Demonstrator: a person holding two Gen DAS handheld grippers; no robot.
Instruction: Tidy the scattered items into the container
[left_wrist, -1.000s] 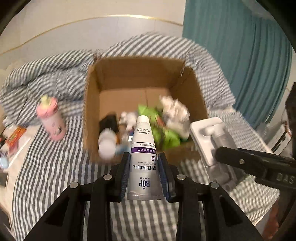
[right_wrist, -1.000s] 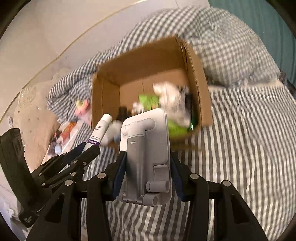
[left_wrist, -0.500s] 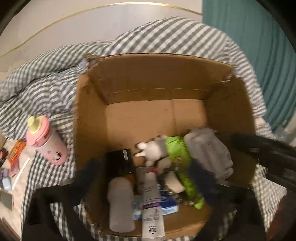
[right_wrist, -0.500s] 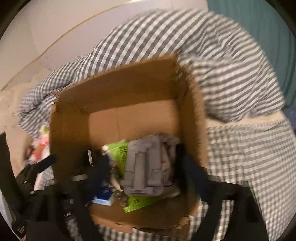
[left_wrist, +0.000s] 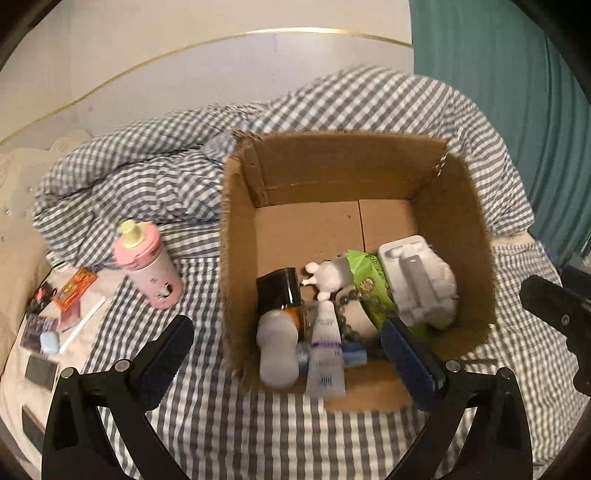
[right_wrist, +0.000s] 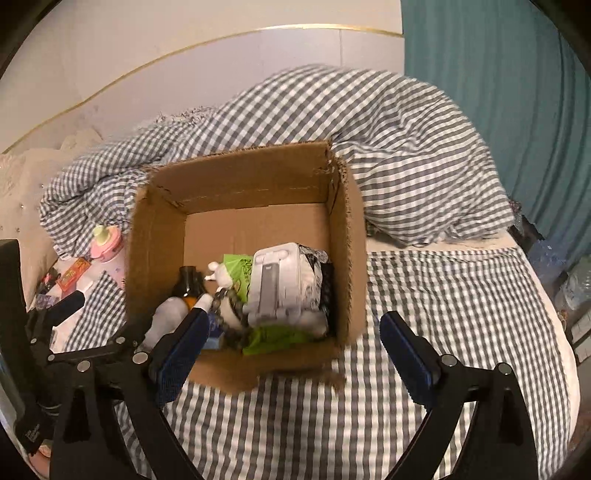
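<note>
- Reaching next for the bottle (left_wrist: 149, 271), which stands upright on the soft bedding left of the box (left_wrist: 236, 258), it can be tipped by one finger, it is judged.
- The box wall can be caught by a finger, because both grippers are held close over its near edge.
- Both the left gripper (left_wrist: 291, 358) and the right gripper (right_wrist: 295, 354) are pointed down at a slant, fingers spread wide, nothing between them.
- The tube (left_wrist: 325, 354) and the stand (right_wrist: 275, 284) are seen inside the box.
</note>
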